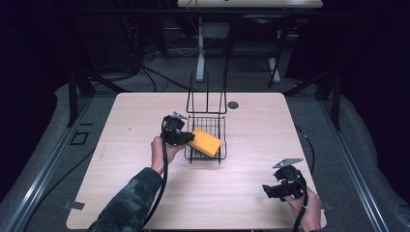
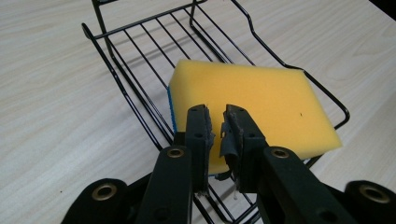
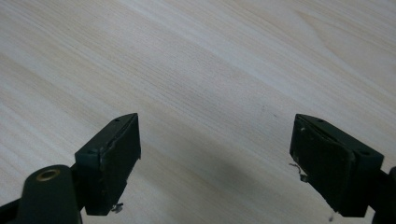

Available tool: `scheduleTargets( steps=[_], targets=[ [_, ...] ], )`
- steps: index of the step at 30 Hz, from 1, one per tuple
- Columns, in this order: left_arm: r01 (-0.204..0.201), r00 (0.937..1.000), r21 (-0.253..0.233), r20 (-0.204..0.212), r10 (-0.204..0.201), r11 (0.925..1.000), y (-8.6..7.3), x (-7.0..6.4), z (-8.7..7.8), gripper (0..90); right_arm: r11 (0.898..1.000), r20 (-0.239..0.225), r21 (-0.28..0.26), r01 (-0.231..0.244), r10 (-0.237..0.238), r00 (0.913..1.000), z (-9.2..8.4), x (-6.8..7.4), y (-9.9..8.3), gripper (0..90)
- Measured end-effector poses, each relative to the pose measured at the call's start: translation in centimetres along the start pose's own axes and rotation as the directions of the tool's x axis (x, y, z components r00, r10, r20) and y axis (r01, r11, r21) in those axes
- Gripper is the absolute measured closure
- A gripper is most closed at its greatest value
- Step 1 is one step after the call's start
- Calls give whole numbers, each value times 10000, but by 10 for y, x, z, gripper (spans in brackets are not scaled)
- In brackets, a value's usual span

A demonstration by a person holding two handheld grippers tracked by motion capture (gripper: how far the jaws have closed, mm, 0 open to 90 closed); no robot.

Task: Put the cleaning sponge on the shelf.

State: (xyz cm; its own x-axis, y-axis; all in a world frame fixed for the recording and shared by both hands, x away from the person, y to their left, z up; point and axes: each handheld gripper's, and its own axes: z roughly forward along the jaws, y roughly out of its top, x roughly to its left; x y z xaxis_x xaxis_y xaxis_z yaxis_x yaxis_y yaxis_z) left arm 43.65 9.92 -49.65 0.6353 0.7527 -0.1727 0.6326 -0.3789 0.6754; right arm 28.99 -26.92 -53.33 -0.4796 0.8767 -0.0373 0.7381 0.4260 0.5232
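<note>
Now: one yellow sponge (image 2: 254, 105) in one wire basket (image 2: 122, 86), two hand-held grippers.

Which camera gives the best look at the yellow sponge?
The left gripper view: the sponge is close, lying tilted on the wire basket. The high view shows it small; the right gripper view faces bare table.

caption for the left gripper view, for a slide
Left gripper, jaws nearly together, at the near edge of a yellow sponge resting tilted in a black wire rack
</note>
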Motion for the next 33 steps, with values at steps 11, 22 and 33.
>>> scheduleTargets(
  steps=[11,22,33],
  targets=[
    [-77,9981,664,621,36,9978,-16,-3,-1,746,10000,38,-86,-5,5,10000,-2,1,0,158],
    [-428,9979,271,505,414,9987,-20,-10,-17,443,9998,159,-220,-20,24,9999,-6,2,-1,154],
    [-1015,9948,68,-29,1016,9948,-26,-10,-52,250,9992,268,-410,-15,26,9996,-9,0,-2,152]
  ],
)
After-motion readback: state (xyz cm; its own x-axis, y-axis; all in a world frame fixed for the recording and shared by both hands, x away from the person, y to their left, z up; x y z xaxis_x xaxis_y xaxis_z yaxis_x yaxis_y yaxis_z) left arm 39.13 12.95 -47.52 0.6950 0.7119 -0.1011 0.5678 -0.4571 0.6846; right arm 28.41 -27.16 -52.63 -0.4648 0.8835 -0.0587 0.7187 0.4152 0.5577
